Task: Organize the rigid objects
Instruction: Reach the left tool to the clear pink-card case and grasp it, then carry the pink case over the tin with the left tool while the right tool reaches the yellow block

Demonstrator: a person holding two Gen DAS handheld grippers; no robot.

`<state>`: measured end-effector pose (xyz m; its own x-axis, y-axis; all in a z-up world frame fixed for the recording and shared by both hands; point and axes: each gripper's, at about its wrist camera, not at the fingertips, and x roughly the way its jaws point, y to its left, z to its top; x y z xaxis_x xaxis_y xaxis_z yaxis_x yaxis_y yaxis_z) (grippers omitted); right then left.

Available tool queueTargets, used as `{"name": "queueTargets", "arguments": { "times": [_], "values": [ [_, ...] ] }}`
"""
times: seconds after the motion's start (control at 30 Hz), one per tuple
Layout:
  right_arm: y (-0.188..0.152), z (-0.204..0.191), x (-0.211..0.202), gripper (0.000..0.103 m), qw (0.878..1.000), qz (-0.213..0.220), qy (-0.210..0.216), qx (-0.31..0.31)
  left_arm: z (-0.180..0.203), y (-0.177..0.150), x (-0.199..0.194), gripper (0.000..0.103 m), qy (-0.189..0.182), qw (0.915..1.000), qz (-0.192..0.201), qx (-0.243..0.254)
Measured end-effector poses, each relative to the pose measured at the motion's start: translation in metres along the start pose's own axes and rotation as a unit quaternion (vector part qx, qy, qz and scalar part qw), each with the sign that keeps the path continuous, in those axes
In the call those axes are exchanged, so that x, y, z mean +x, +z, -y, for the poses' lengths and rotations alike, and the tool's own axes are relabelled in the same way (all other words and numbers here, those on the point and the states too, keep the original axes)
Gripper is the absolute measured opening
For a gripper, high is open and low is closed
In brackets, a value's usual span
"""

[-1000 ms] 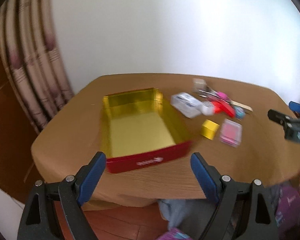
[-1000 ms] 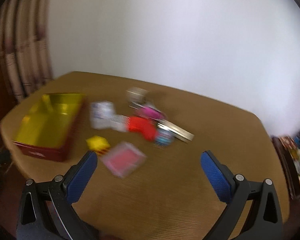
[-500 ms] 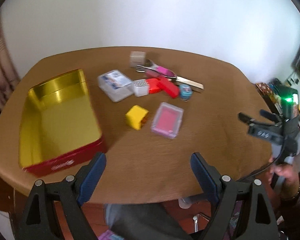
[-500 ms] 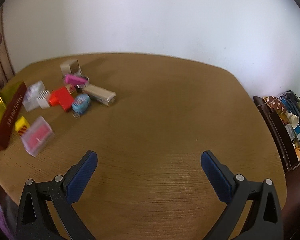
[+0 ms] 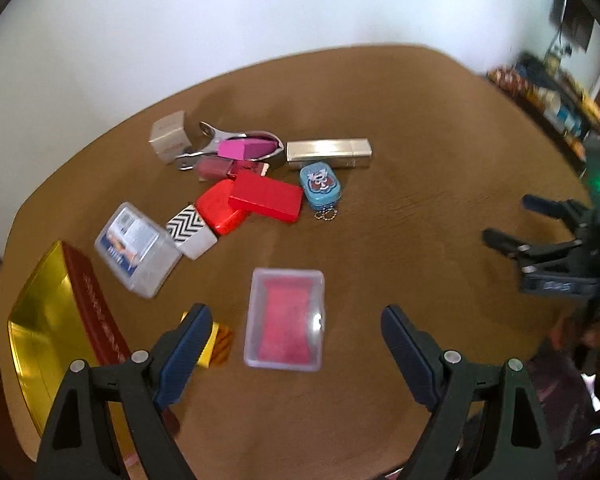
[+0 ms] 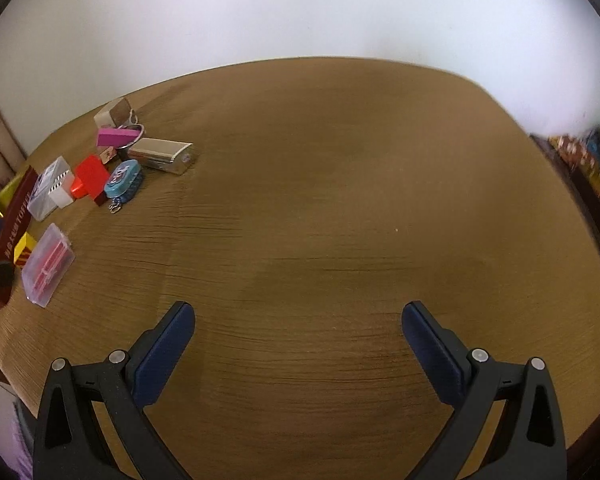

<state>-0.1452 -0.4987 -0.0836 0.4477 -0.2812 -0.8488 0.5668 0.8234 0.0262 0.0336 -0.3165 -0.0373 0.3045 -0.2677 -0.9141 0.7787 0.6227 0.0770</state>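
Note:
My left gripper point(image 5: 296, 320) is open and empty above a clear case with red contents point(image 5: 286, 318). A yellow block point(image 5: 216, 344) lies by its left finger. A red tin with a gold inside point(image 5: 56, 320) sits at the left. Beyond lie a clear card box point(image 5: 138, 248), a chevron box point(image 5: 190, 230), red boxes point(image 5: 252, 202), a blue tin point(image 5: 320, 182), a silver box point(image 5: 328, 152) and a pink item point(image 5: 244, 147). My right gripper point(image 6: 298, 322) is open and empty over bare table; it also shows in the left wrist view point(image 5: 512, 220). The clutter point(image 6: 100, 176) lies far to its left.
A brown wooden table point(image 6: 340, 200) with rounded edges stands against a white wall. A beige box point(image 5: 168, 136) and metal clippers point(image 5: 204, 136) lie at the back of the pile. A shelf with goods point(image 6: 592, 164) stands right of the table.
Both views have swung right. My left gripper has moved in over the clear red case. The tin has slid to the left edge of both views.

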Motion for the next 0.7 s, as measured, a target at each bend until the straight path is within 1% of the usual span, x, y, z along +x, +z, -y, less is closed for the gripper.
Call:
{"name": "queueTargets", "arguments": {
  "times": [0.1,0.2,0.3,0.37,0.43,0.5,0.53,0.63,0.7],
  "values": [
    [0.0,0.009,0.003,0.103,1.0,-0.005,0.012,0.012,-0.005,0.007,0.019,0.089,-0.008,0.9995,-0.03,0.002],
    [0.001,0.011,0.002,0.103,1.0,-0.001,0.008,0.004,-0.014,0.008,0.033,0.089,-0.016,0.9982,-0.058,-0.002],
    [0.001,0.011,0.003,0.103,1.0,-0.002,0.007,-0.001,-0.02,0.007,0.045,0.089,-0.037,0.9964,-0.076,-0.01],
    [0.002,0.008,0.004,0.103,1.0,-0.001,0.005,-0.004,-0.022,0.006,0.053,0.089,-0.033,0.9957,-0.086,-0.01],
    [0.003,0.003,0.006,0.103,1.0,-0.001,0.004,-0.006,-0.025,0.004,0.058,0.088,-0.041,0.9951,-0.088,-0.016],
    [0.003,0.002,0.007,0.103,1.0,0.0,0.004,-0.006,-0.027,0.003,0.064,0.061,-0.045,0.9943,-0.093,-0.027],
    [0.003,0.003,0.007,0.103,1.0,0.0,0.004,-0.006,-0.028,0.002,0.06,0.055,-0.046,0.9952,-0.08,-0.034],
    [0.004,0.002,0.008,0.103,1.0,0.001,0.001,-0.009,-0.027,-0.005,0.056,0.053,-0.039,0.996,-0.068,-0.044],
    [0.004,0.002,0.008,0.103,1.0,0.002,0.0,-0.012,-0.025,-0.01,0.051,0.053,-0.043,0.996,-0.06,-0.05]
  ]
}}
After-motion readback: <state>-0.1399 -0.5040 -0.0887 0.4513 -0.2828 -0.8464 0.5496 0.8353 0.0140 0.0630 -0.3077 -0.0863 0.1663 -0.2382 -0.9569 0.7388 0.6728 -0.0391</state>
